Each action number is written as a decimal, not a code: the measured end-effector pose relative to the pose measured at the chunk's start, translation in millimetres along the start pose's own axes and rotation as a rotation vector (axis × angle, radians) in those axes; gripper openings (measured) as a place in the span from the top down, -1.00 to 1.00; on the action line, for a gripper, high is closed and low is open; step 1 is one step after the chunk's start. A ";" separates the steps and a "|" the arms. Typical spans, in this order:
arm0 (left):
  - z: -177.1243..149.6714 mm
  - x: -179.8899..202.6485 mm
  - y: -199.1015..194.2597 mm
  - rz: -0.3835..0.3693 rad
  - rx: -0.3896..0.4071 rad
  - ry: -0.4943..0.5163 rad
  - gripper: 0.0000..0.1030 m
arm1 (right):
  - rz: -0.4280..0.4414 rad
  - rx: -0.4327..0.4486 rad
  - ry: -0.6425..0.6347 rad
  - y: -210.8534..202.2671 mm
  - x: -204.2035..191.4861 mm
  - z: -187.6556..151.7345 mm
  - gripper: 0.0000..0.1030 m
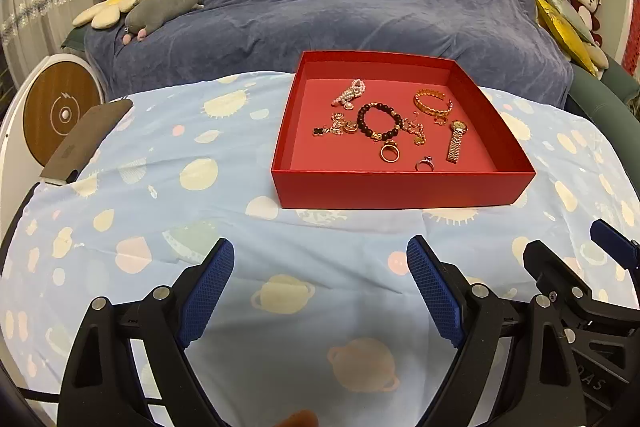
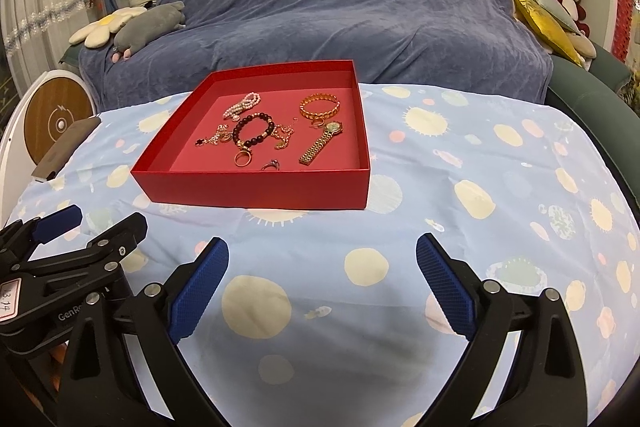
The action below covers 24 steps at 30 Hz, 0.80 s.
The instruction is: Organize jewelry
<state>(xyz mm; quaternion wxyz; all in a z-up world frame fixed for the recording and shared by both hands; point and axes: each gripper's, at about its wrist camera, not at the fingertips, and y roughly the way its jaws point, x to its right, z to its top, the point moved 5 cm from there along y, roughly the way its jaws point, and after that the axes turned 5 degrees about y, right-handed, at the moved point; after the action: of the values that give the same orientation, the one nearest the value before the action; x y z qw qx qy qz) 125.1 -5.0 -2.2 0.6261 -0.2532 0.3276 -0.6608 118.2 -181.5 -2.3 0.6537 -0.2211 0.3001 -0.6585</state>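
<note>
Both tools hang over the near edge of the bench, which is draped in a pale blue planet-print cloth (image 1: 160,187). The left tool (image 1: 320,267) has its blue-padded fingers spread wide and holds nothing; the right tool (image 2: 322,261) is likewise spread and empty. The two tools sit side by side, each visible at the edge of the other's view.

The jewelry lies loose in an open red box (image 1: 400,187) toward the far edge of the bench, well apart from both tools. Inside are a dark bead bracelet (image 1: 378,121), a gold bangle (image 1: 432,101), a gold watch (image 1: 456,141), a pearl piece (image 1: 352,91), tangled chains (image 1: 338,127), and two rings (image 1: 389,151) near the front wall.

Judged stage: either the start or the close of the sorting; no piece is in hand. Any next pick would call for reaching over the box's front wall and pinching a small, thin item precisely; the chains look likely to snag.
</note>
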 end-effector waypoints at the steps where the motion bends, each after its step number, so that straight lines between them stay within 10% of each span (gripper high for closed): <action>1: 0.1 0.3 -0.1 0.001 0.001 0.001 -0.66 | 0.000 0.001 -0.001 -0.4 0.3 0.1 -0.79; 24: 1.1 -0.1 -1.8 0.019 0.008 0.005 -0.66 | -0.005 0.005 -0.006 -0.9 1.0 0.0 -0.80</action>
<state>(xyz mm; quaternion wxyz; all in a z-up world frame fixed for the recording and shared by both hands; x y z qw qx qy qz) 124.7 -5.1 -0.1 0.6327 -0.2456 0.3289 -0.6567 117.5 -182.5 -1.8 0.6535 -0.2219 0.2960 -0.6604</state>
